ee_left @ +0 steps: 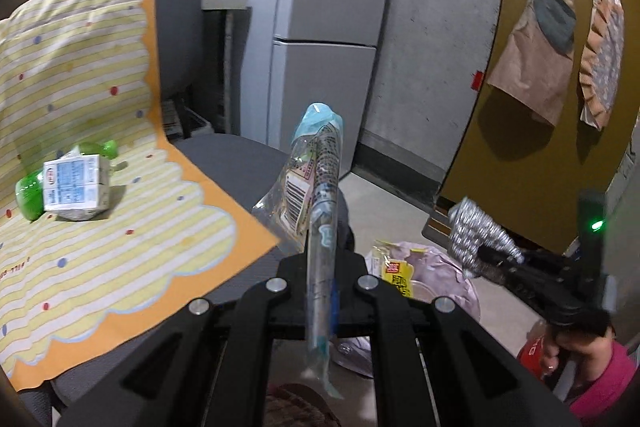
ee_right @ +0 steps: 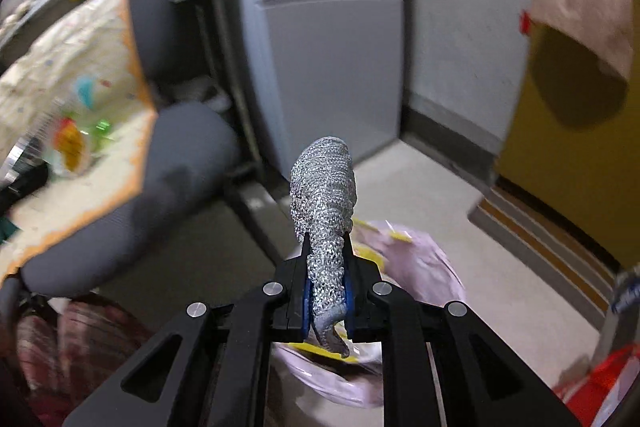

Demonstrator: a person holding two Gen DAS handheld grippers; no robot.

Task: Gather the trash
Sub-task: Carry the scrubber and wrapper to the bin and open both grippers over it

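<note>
My left gripper is shut on a clear plastic wrapper with blue print and a barcode; the wrapper stands up out of the jaws. To its right, my right gripper holds a crumpled silver mesh wrapper. In the right wrist view that gripper is shut on the silver mesh wrapper, directly above a pale purple trash bag lying open on the floor. The bag holds a yellow packet. A milk carton and a green bottle lie on the striped cloth.
The cloth drapes over a grey office chair at the left. A grey fridge stands behind, a yellow door with hanging aprons at the right. A person's hand and pink sleeve grip the right tool. A red bag lies at the lower right.
</note>
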